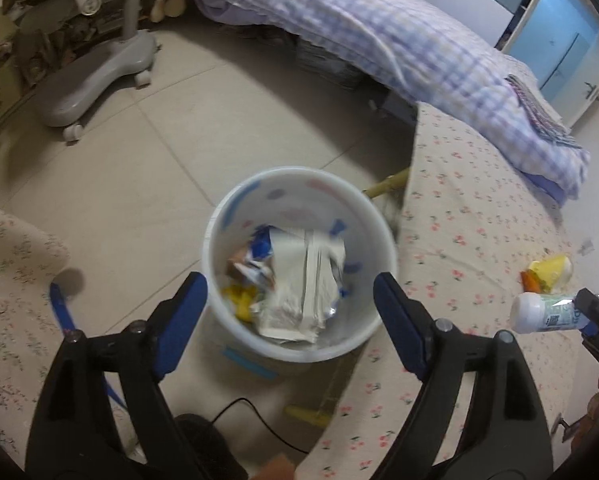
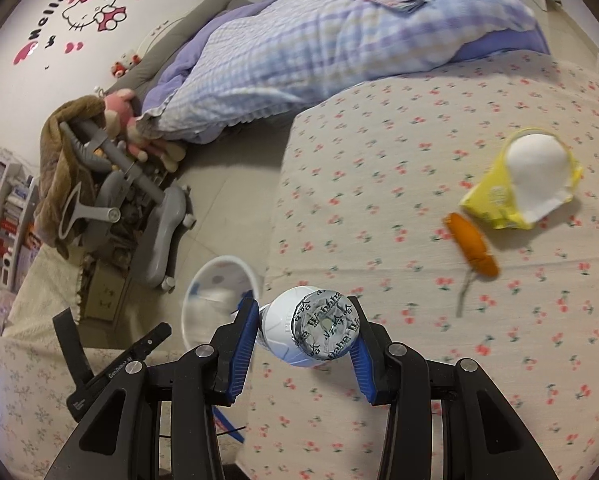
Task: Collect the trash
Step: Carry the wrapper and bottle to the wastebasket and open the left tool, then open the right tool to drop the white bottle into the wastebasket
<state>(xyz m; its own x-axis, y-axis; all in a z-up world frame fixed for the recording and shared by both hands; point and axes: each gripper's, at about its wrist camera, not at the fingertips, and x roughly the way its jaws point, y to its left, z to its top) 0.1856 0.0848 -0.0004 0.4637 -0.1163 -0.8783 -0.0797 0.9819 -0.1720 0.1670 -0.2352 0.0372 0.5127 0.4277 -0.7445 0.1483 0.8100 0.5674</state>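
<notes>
The right gripper pinches the small white foil-lidded plastic bottle, likely light and slippery, around its body beside the round white wastebasket, while the left gripper gapes wide above that basket.

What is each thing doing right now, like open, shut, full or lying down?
Left hand-held gripper: open, empty, over the bin.
Right hand-held gripper: shut on the white bottle.
Trash bin: upright, open, partly filled.
Yellow wrapper: crumpled, lying on the bed.
Orange wrapper: lying beside it.
</notes>
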